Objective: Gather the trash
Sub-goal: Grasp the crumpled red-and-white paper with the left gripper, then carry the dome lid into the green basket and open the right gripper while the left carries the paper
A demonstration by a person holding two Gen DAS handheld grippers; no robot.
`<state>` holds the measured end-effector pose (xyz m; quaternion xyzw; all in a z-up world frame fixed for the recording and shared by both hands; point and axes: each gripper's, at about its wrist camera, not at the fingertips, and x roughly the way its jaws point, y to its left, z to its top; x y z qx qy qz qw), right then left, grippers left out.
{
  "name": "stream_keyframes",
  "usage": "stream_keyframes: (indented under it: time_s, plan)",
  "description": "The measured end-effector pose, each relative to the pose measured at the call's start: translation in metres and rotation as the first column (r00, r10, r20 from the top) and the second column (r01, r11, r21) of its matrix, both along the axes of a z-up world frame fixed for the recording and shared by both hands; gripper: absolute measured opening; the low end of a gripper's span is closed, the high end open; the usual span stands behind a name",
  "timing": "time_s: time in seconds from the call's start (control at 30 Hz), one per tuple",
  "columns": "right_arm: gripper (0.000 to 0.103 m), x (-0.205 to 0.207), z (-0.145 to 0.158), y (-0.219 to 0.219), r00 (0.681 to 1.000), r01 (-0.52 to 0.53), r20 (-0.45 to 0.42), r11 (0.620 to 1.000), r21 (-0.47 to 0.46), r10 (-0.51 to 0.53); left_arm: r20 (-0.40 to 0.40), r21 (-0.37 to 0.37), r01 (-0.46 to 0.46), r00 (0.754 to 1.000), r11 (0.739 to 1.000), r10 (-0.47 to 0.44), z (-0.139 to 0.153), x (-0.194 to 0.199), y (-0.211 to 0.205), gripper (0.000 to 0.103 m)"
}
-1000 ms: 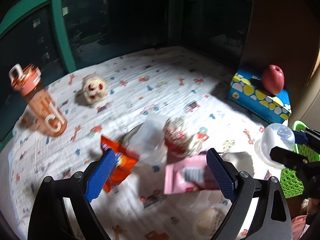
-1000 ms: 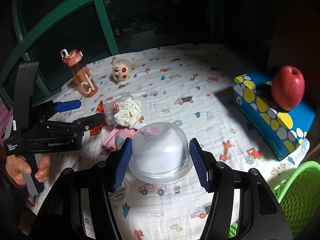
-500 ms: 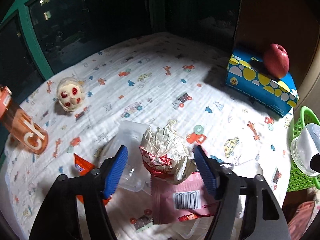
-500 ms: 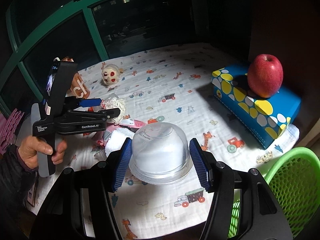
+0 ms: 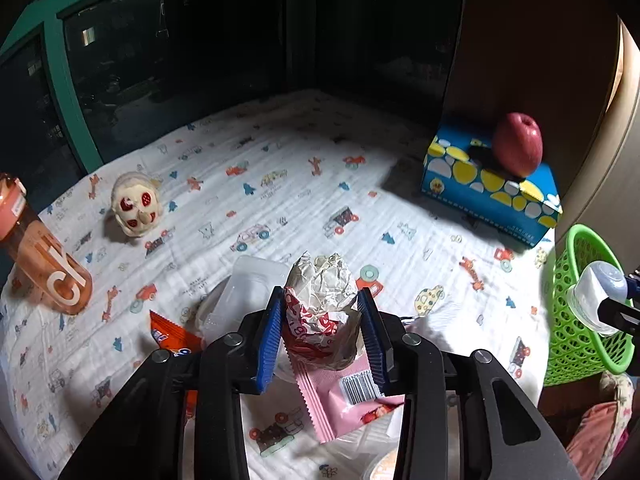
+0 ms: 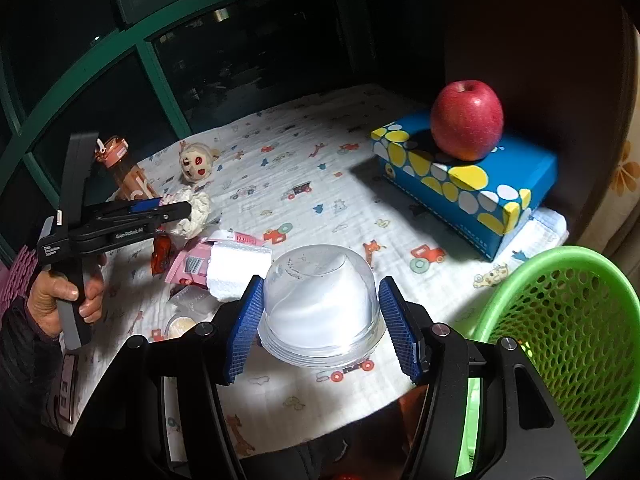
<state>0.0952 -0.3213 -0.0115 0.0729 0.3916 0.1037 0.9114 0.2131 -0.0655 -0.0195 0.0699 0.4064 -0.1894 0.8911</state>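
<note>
— Since the crumpled wrapper (image 5: 320, 300) sits atop the litter pile mid-bench, why do the left gripper (image 5: 322, 330) jaws squeeze it?
— They have just been closing onto it, pads pressing both sides, likely to lift it clear of the pink packet (image 5: 344, 388).
— And the right gripper (image 6: 320, 320)?
— It clamps the clear plastic cup (image 6: 320, 304), upside down, beside the green basket (image 6: 560, 320), presumably for dropping in.

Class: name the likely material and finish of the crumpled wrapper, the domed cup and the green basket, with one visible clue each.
Crumpled wrapper: probably thin paper, matt, printed red; it holds sharp creases.
Domed cup: clear glossy plastic; you can see through its wall to something white inside, with highlights at the rim.
Green basket: moulded plastic, slightly shiny; even colour and a regular grid of holes.
</note>
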Motion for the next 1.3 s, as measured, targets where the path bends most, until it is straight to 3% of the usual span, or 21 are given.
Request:
stream_keyframes:
  time_s: [0.27,0.4,0.63,0.83,1.03,1.3]
  plan:
    - [0.059,-0.025,0.001,-0.039,0.995,0.099,0.017,0.995,0.007,-0.099,0.054,-0.080,0.021,0.998,0.997,-0.017,0.039,-0.020,-0.004,0.035]
    - [0.059,-0.039,-0.003,-0.061,0.988,0.153,0.008,0.988,0.003,-0.153,0.038,-0.129,0.043,0.999,0.991,-0.038,0.046,-0.027,-0.011,0.035]
    - [0.059,-0.060,-0.019,-0.098,0.971,0.237,-0.028,0.971,-0.013,-0.237,0.055,-0.145,0.130,0.991,0.981,-0.123,0.058,-0.051,-0.048,0.035]
    - [0.059,-0.078,-0.028,-0.124,0.954,0.293,-0.055,0.956,-0.026,-0.294,0.046,-0.176,0.225,0.974,0.958,-0.220,0.054,-0.073,-0.095,0.035]
    - [0.065,-0.092,-0.032,-0.142,0.944,0.323,-0.059,0.946,-0.027,-0.324,0.032,-0.188,0.314,0.949,0.931,-0.314,0.050,-0.092,-0.148,0.035]
    - [0.065,-0.110,-0.030,-0.163,0.935,0.350,-0.051,0.937,-0.010,-0.350,0.004,-0.182,0.405,0.911,0.896,-0.412,0.040,-0.112,-0.210,0.035]
